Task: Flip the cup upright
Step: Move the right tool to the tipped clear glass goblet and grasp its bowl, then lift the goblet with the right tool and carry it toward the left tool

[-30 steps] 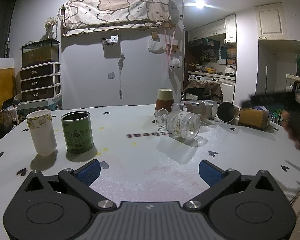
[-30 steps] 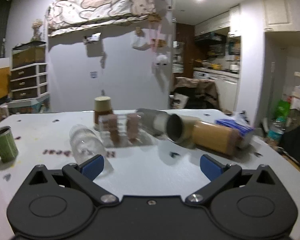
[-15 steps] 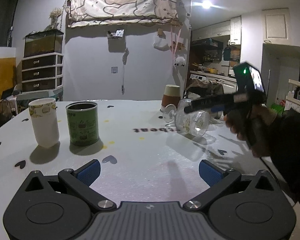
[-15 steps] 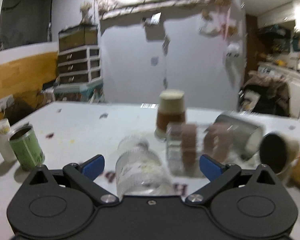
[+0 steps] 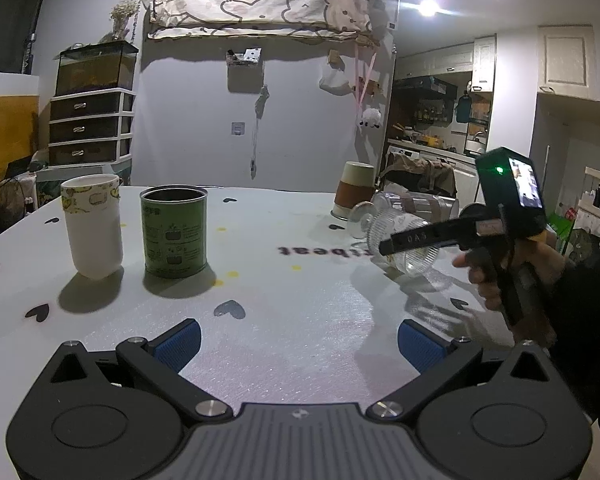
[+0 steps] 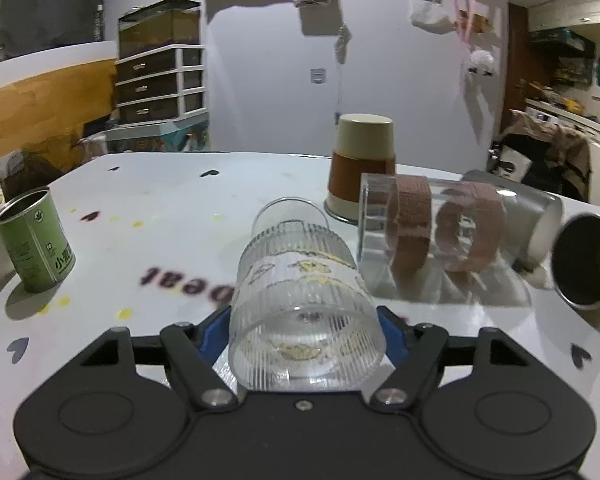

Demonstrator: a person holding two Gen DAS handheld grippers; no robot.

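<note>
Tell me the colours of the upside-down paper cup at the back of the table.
The upside-down paper cup is cream at its base and rim with a wide brown band around the middle; the right wrist view shows it best.

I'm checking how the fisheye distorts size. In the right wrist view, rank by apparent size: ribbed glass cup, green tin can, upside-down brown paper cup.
1. Ribbed clear glass cup, lying between the right tongs; nearness inflates it.
2. and 3. Green tin can and upside-down brown-and-beige paper cup look alike.

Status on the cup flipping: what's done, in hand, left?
Done: paper cup and green tin stand upright. In hand: right gripper closed around the ribbed glass, still lying down. Left: taped clear glass, steel cup, upside-down brown cup. Left gripper open, idle.
</note>
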